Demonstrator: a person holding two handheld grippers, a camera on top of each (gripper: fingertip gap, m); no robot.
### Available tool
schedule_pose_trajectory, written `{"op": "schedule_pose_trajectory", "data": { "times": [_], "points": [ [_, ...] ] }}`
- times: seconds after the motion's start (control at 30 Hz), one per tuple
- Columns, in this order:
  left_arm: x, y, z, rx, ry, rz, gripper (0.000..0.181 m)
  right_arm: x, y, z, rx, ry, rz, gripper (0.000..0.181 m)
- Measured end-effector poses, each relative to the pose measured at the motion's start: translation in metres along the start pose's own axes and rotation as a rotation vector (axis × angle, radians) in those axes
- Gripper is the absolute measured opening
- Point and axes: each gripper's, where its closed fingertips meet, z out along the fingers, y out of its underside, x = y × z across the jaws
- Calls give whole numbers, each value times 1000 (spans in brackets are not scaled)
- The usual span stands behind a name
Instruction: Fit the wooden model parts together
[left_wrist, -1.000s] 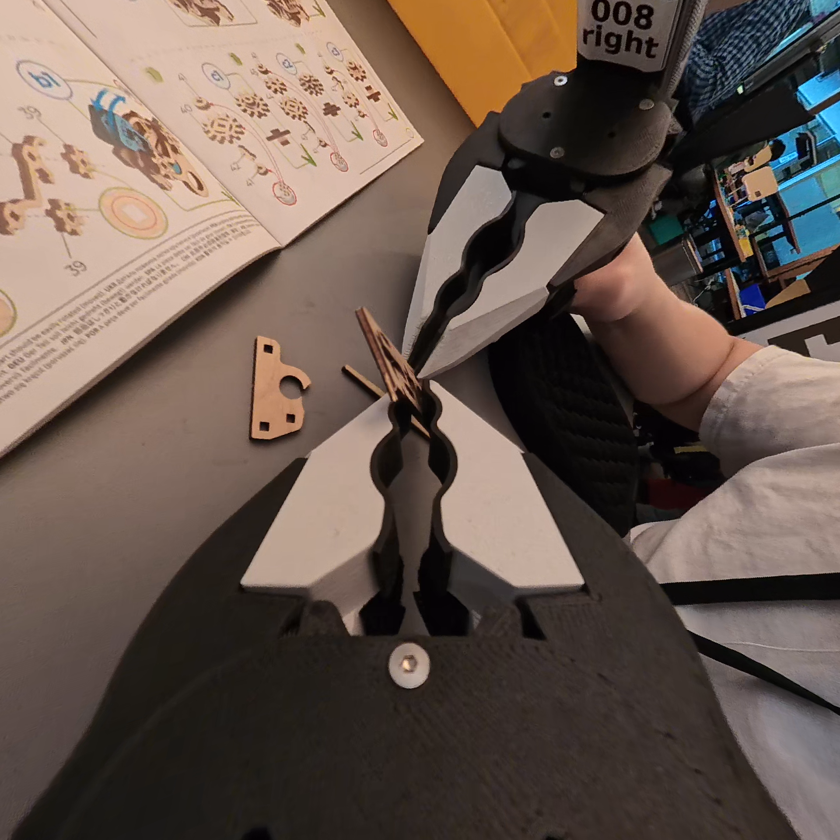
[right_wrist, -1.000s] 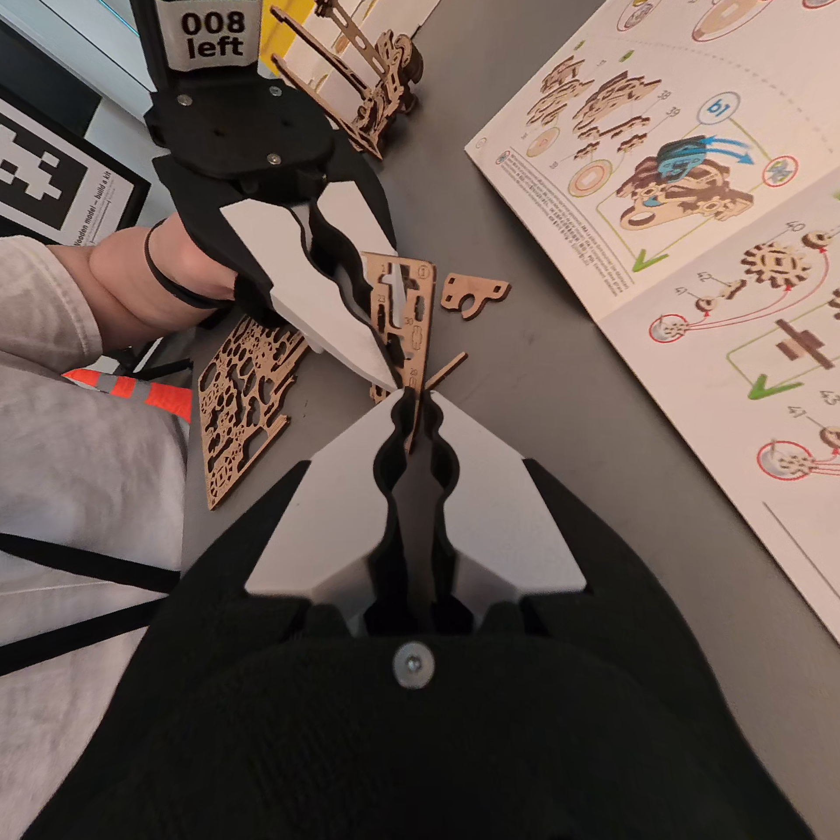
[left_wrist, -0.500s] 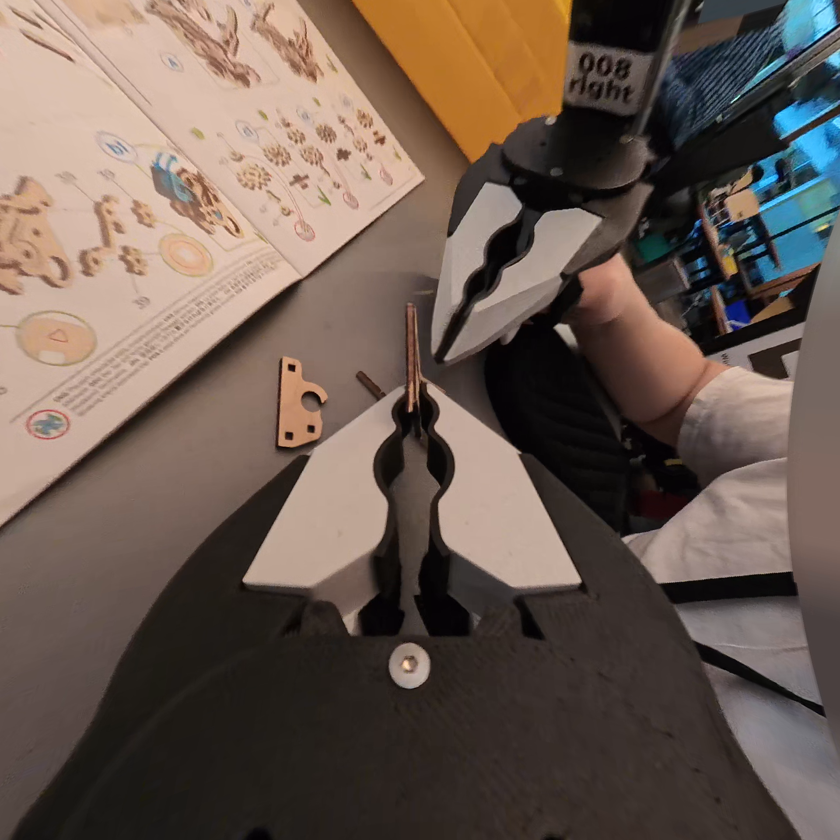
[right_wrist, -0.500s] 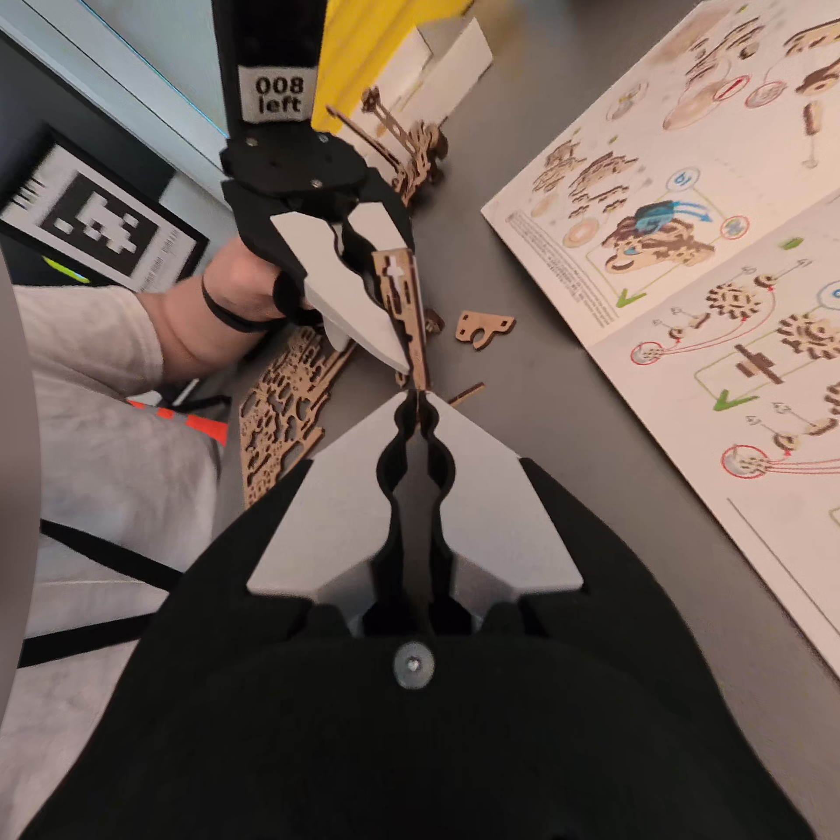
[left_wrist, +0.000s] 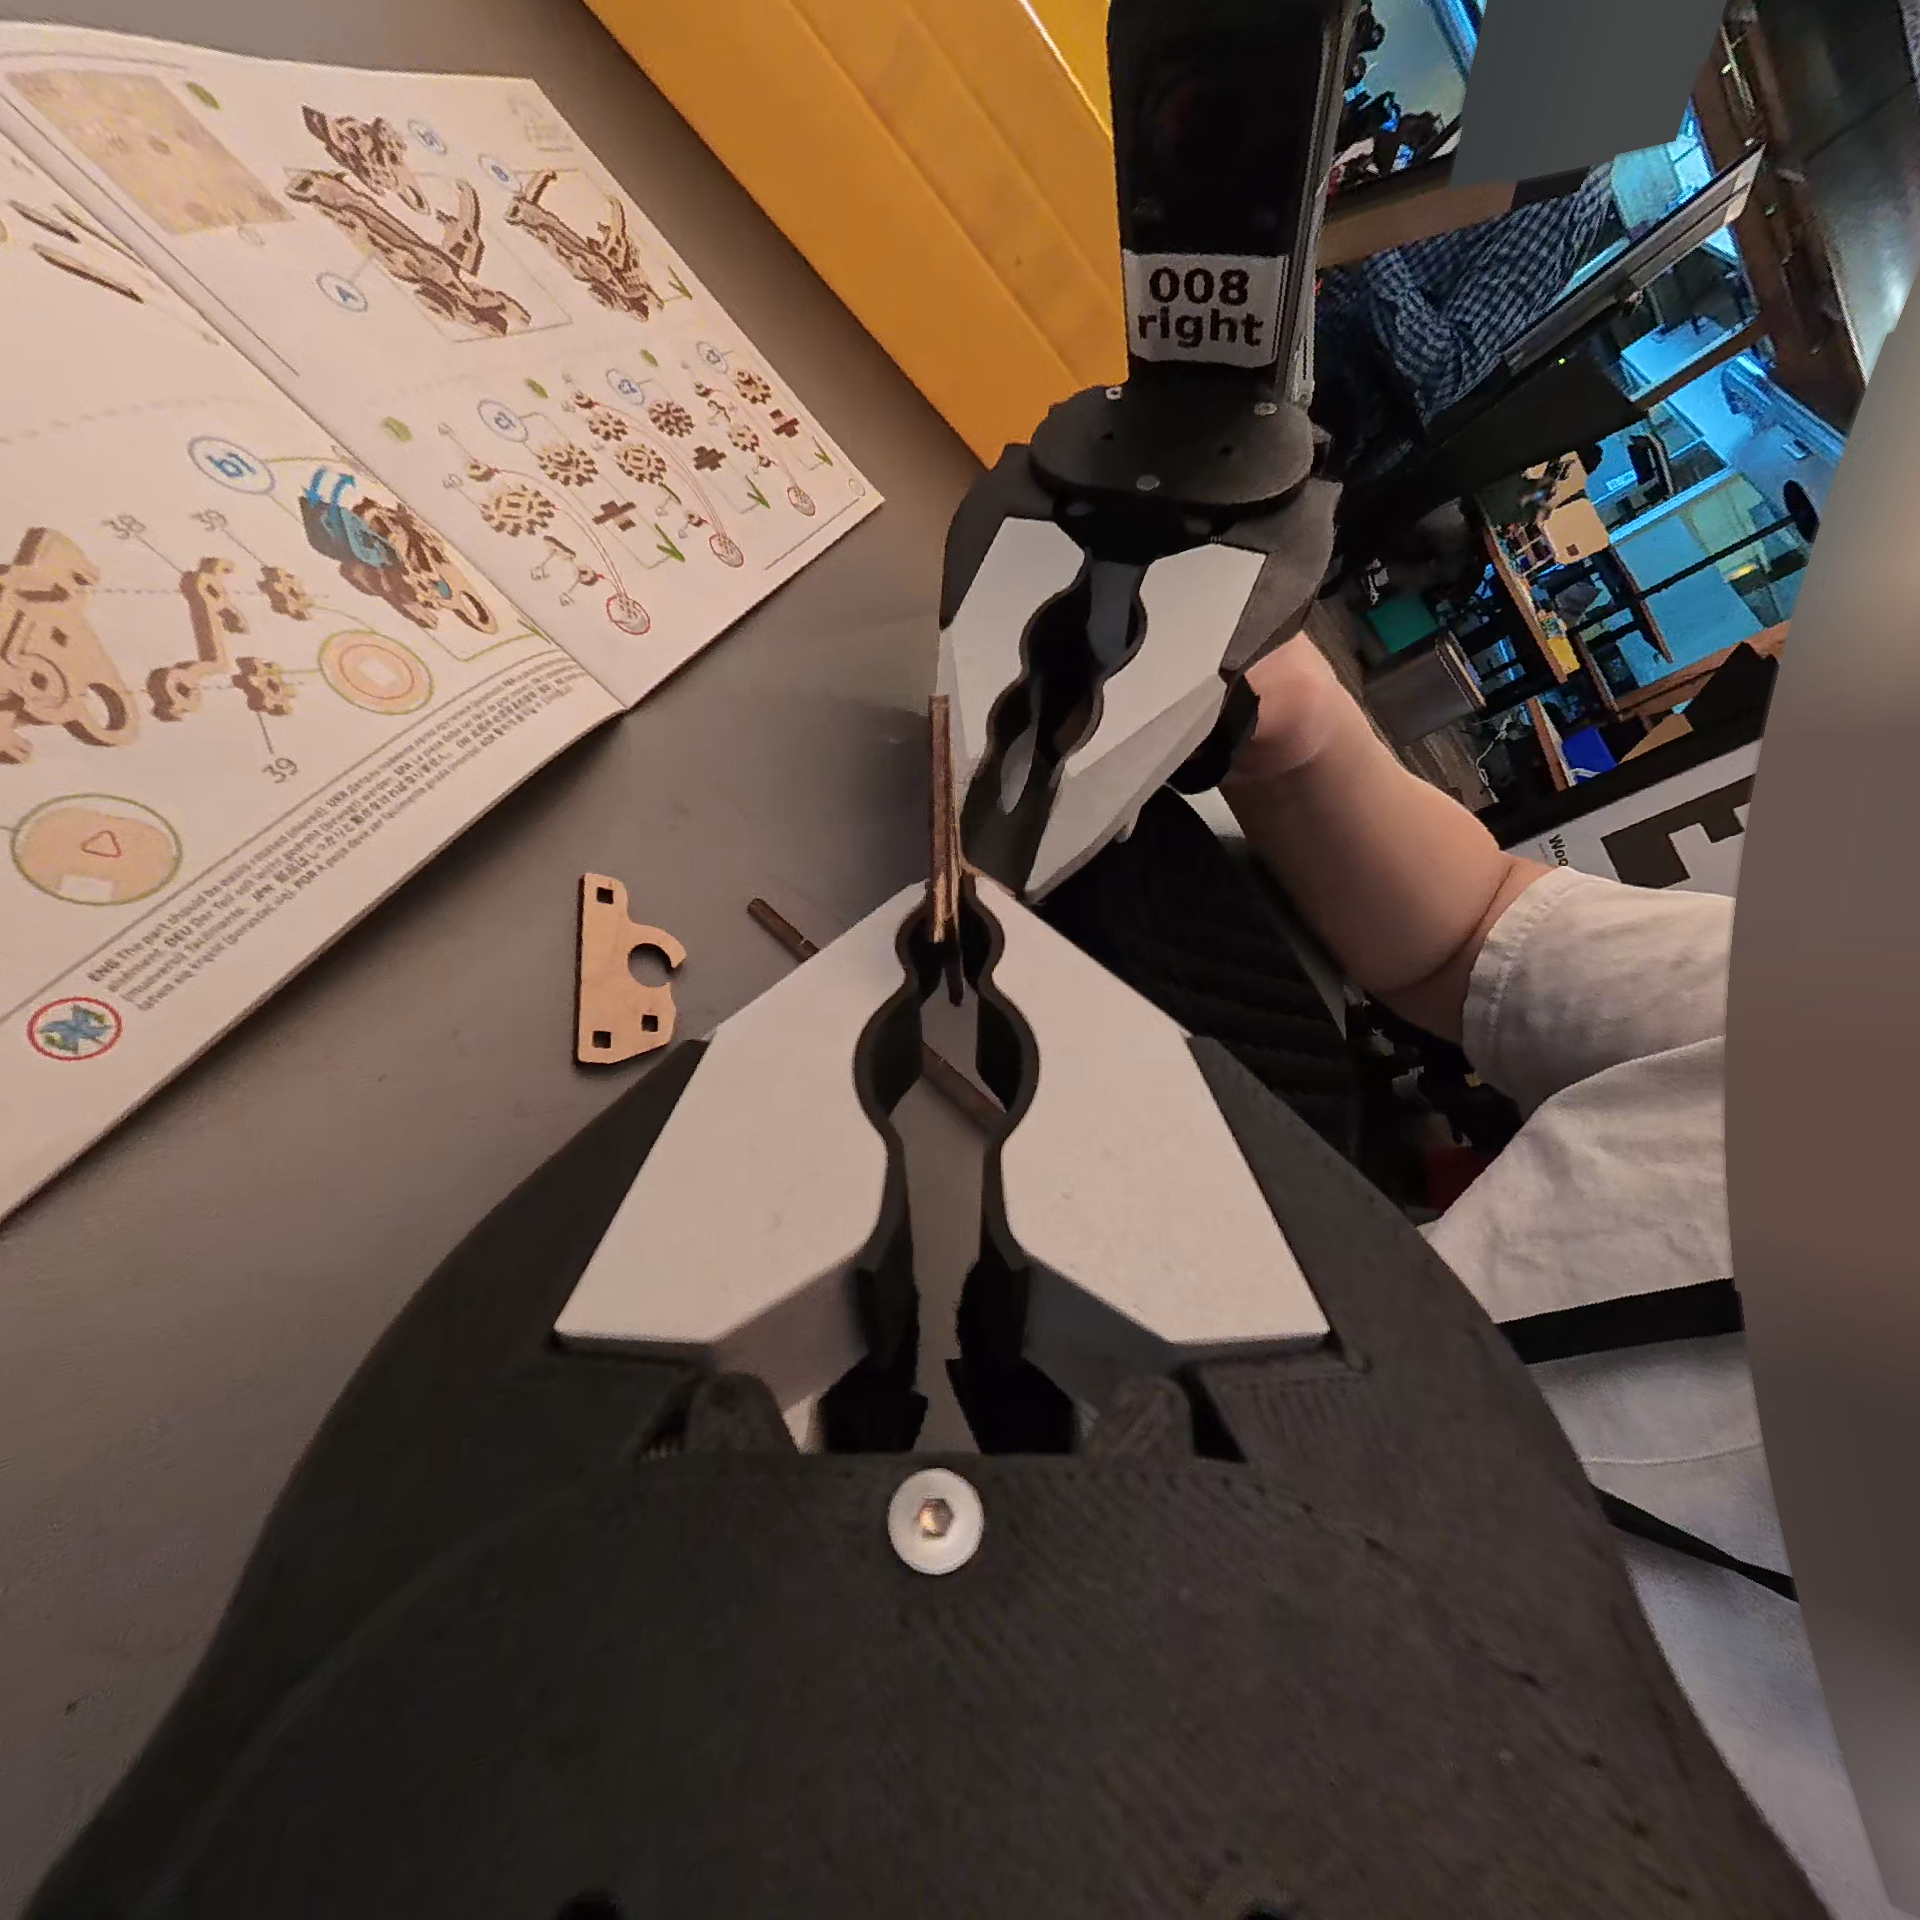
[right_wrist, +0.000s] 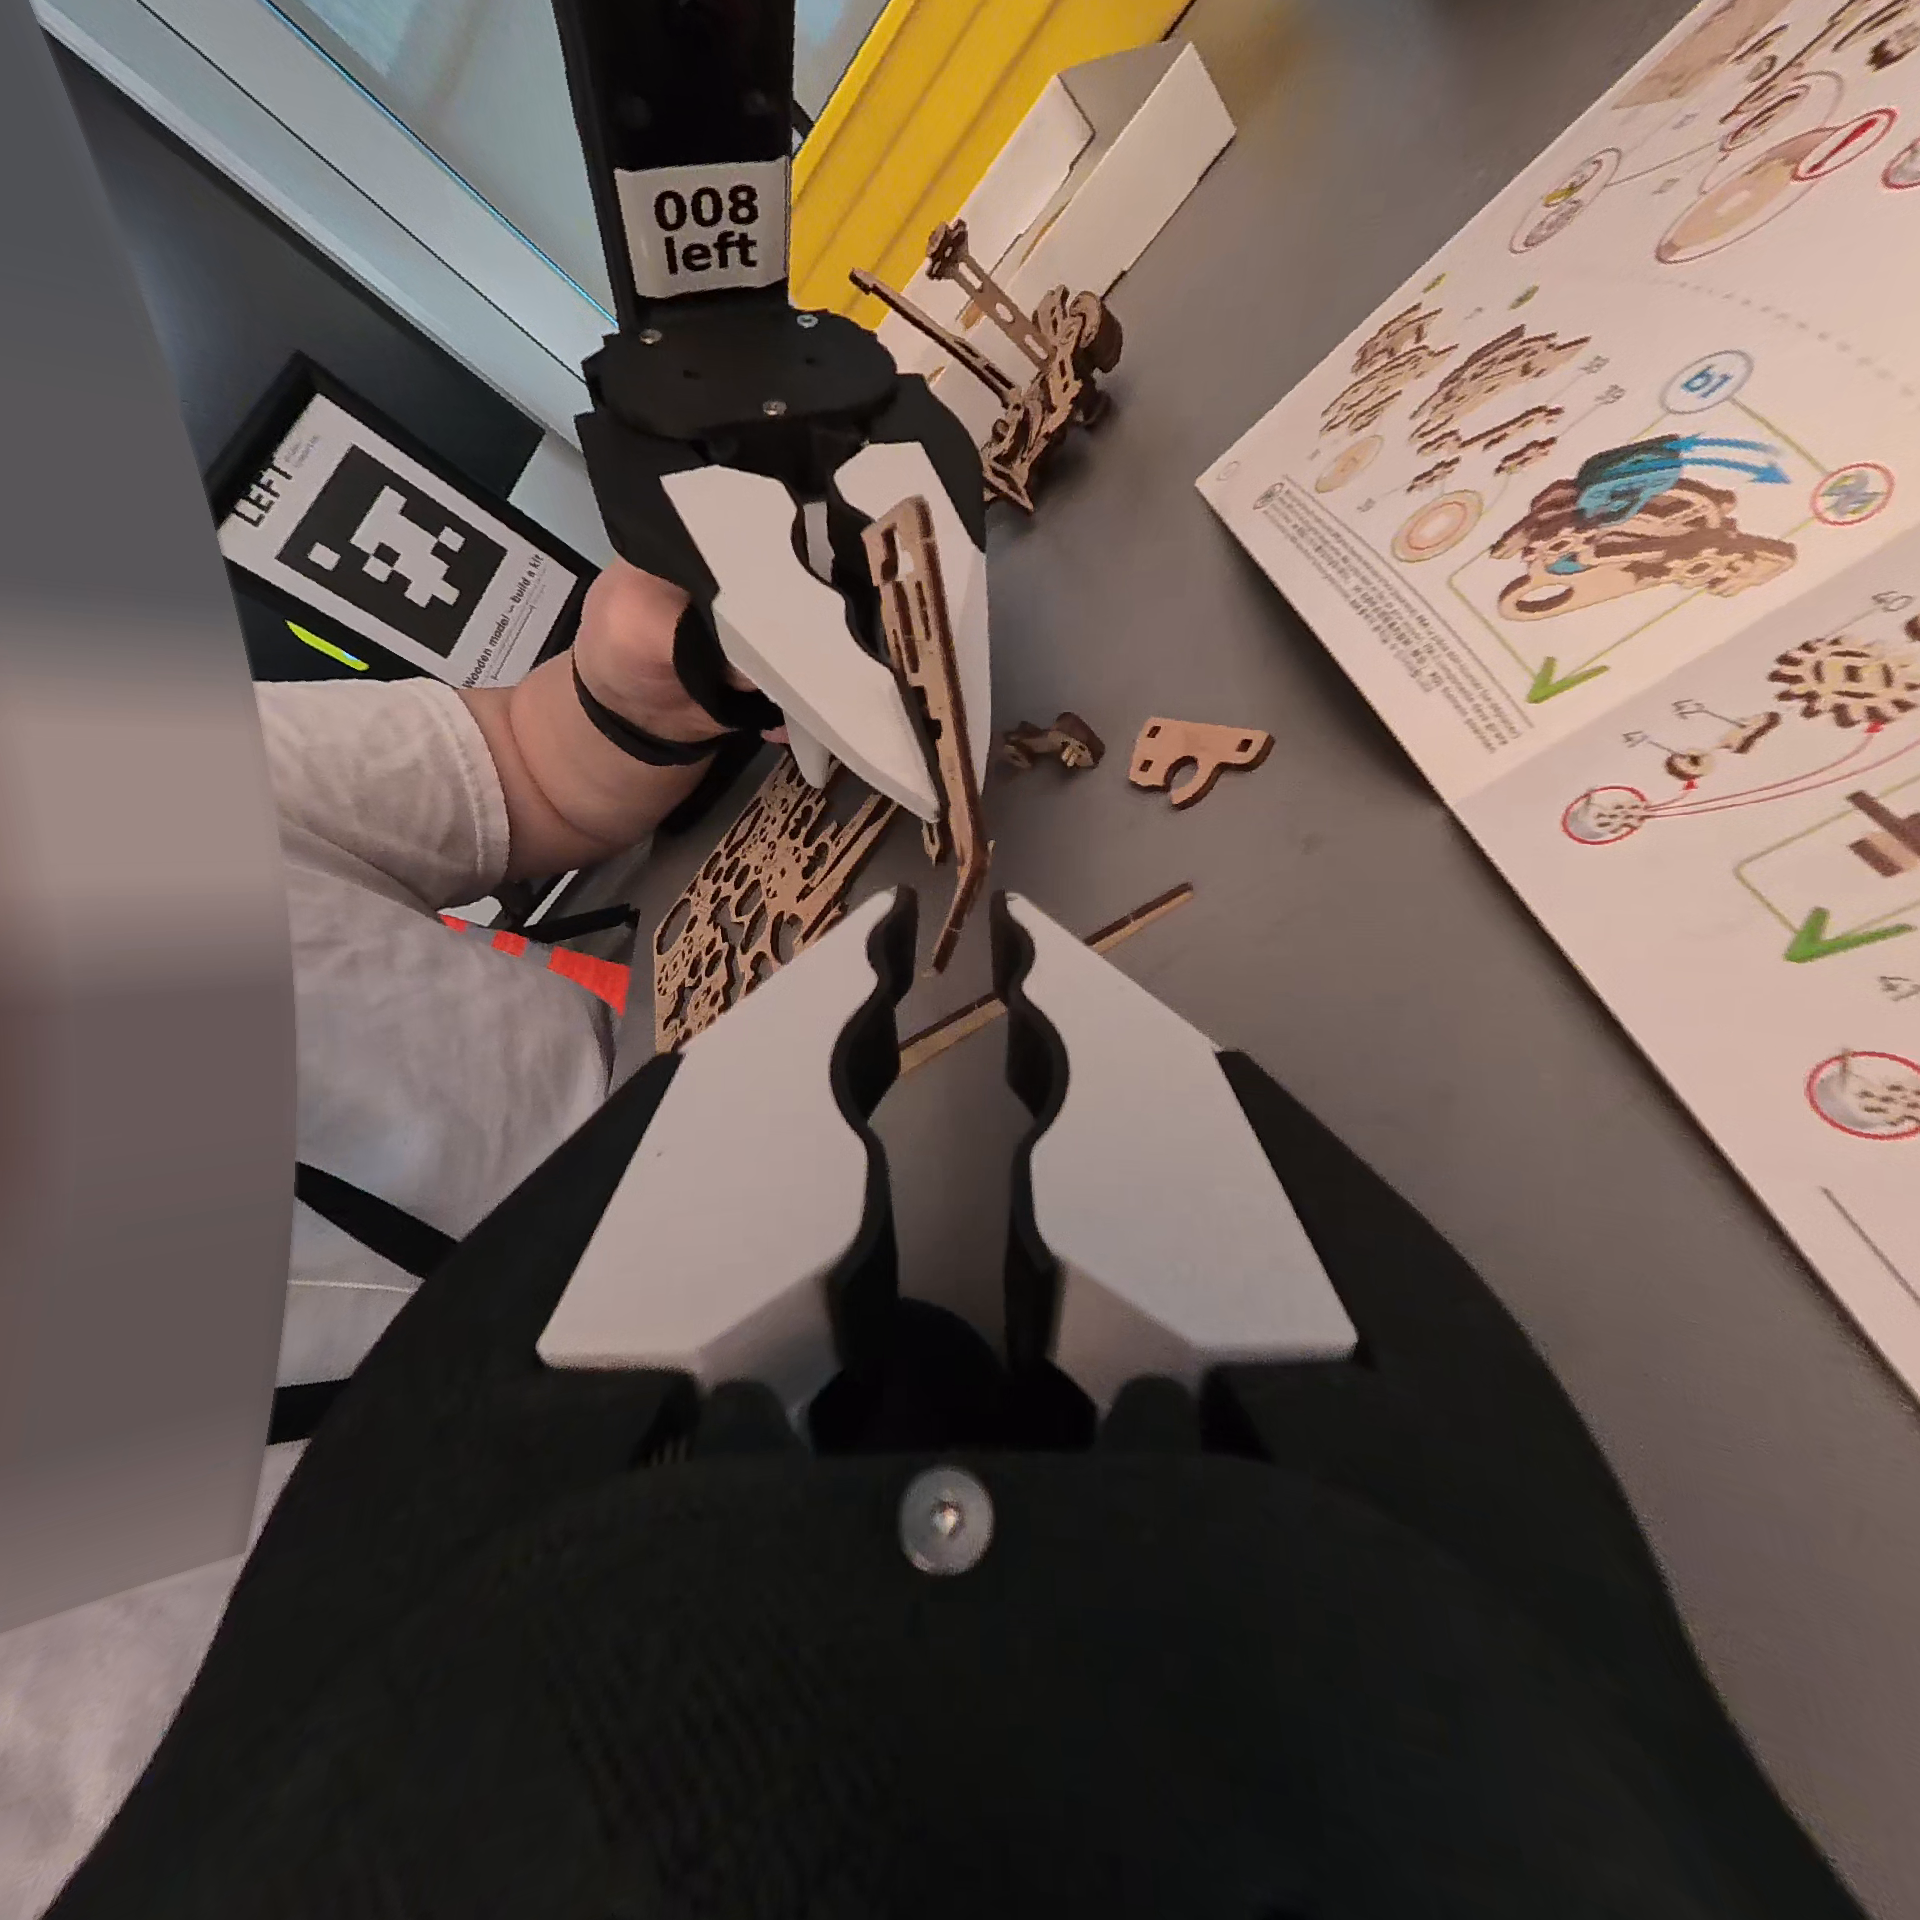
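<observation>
My left gripper (left_wrist: 943, 906) is shut on a thin slotted wooden panel (left_wrist: 942, 800), seen edge-on and held upright above the grey table (left_wrist: 312, 1299). In the right wrist view the panel (right_wrist: 920, 644) hangs down from the left gripper (right_wrist: 951, 805). Its lower end reaches between the fingertips of my right gripper (right_wrist: 951, 909), which is open and does not grip it. In the left wrist view the right gripper (left_wrist: 1013, 862) stands just right of the panel, jaws slightly apart.
A small wooden bracket (left_wrist: 618, 971) (right_wrist: 1195, 753) and a thin stick (left_wrist: 779, 925) (right_wrist: 1138, 914) lie on the table. An open instruction booklet (left_wrist: 312, 520) (right_wrist: 1662, 675) is beside them. A punched-out wooden sheet (right_wrist: 748, 914), a partly built model (right_wrist: 1023, 353), a small gear piece (right_wrist: 1049, 740) and a yellow box (left_wrist: 914, 208) are nearby.
My right gripper was shut on the panel's lower end and has now opened and let go. The left gripper still holds the panel, turned upright, and both grippers have risen from the table.
</observation>
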Motion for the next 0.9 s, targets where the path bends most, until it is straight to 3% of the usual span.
{"op": "schedule_pose_trajectory", "data": {
  "times": [0.2,0.43,0.57,0.73,0.9],
  "points": [
    [8,-2,0,13,37,11,0,-5,2,1,-12,-14,-14,1],
    [21,-9,-7,57,193,-115,0,-22,-6,-3,42,-146,8,1],
    [18,-10,-6,56,106,-6,0,-15,-7,-2,56,-115,74,0],
    [15,-6,-3,-3,-66,262,0,-10,-2,0,47,-83,206,0],
    [27,1,-4,-60,18,272,0,-25,6,-1,-33,-166,158,0]
  ]
}}
